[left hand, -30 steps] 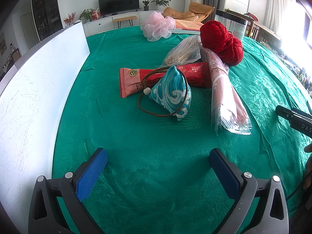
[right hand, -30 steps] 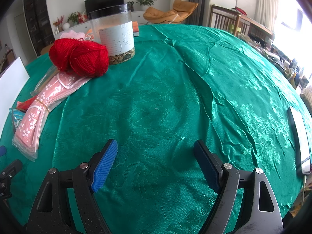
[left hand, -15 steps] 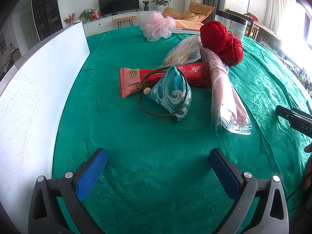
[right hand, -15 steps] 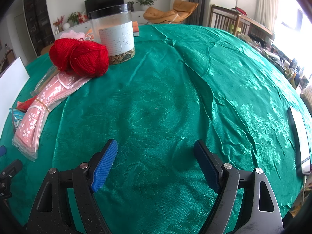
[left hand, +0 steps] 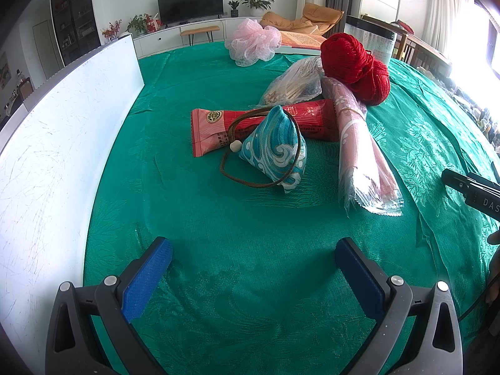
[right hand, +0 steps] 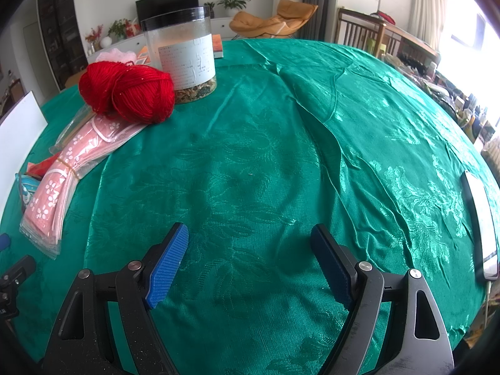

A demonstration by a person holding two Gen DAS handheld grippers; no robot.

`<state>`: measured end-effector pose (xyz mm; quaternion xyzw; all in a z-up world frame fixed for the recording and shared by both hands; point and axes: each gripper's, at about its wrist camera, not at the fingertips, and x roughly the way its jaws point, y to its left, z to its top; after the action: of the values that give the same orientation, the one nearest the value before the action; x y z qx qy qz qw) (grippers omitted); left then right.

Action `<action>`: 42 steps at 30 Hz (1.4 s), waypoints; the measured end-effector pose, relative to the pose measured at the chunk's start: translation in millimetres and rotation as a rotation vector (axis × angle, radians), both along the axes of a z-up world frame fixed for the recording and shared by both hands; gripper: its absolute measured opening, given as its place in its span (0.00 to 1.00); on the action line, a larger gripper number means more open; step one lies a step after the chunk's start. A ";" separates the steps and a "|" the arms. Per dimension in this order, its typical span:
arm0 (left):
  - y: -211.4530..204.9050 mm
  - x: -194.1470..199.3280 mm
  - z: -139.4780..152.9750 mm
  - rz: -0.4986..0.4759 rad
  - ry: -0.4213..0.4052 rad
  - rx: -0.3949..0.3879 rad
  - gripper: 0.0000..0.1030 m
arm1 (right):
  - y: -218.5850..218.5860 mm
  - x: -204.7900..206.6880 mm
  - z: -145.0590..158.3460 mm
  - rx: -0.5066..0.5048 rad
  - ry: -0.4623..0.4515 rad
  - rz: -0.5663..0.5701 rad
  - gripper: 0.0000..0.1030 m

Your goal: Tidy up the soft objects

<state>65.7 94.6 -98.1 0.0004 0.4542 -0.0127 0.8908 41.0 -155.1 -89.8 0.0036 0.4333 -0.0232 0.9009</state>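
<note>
Snagging was the risk: both claws, left claw (left hand: 253, 265) and right claw (right hand: 250, 259), gaped empty over bare bench (left hand: 218, 212); mid-bench, the blue pouch (left hand: 275, 147) trailed a cord loop (left hand: 237, 168) over the red packet (left hand: 265, 122).

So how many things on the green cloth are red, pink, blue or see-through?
Red: 2, yarn and snack packet
Pink: 2, mesh puff and pink pack
Blue: 1, pouch
See-through: 2, jar and stick bag
Total: 7
</note>
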 end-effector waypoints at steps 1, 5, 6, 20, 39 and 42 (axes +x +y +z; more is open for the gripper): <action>0.0 0.0 0.0 0.000 0.000 0.000 1.00 | 0.0 -0.2 0.1 0.000 0.000 0.000 0.81; 0.0 0.0 0.0 0.000 0.000 0.000 1.00 | 0.0 -0.1 0.0 0.000 0.000 0.000 0.81; 0.0 0.0 0.0 0.000 0.000 0.000 1.00 | 0.1 0.1 0.0 0.000 0.000 0.000 0.81; 0.0 -0.1 -0.1 0.000 0.000 0.000 1.00 | 0.0 -0.1 0.0 0.000 0.000 0.000 0.81; -0.1 -0.2 -0.1 0.000 0.000 0.000 1.00 | 68.8 33.4 38.8 0.469 0.030 0.342 0.78; -0.1 -0.2 -0.1 0.000 0.000 0.000 1.00 | 117.6 60.1 27.1 0.424 0.150 0.387 0.78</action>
<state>65.5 94.4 -98.2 0.0003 0.4542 -0.0125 0.8908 101.0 -37.5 -62.7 0.1073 0.4863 0.2398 0.8334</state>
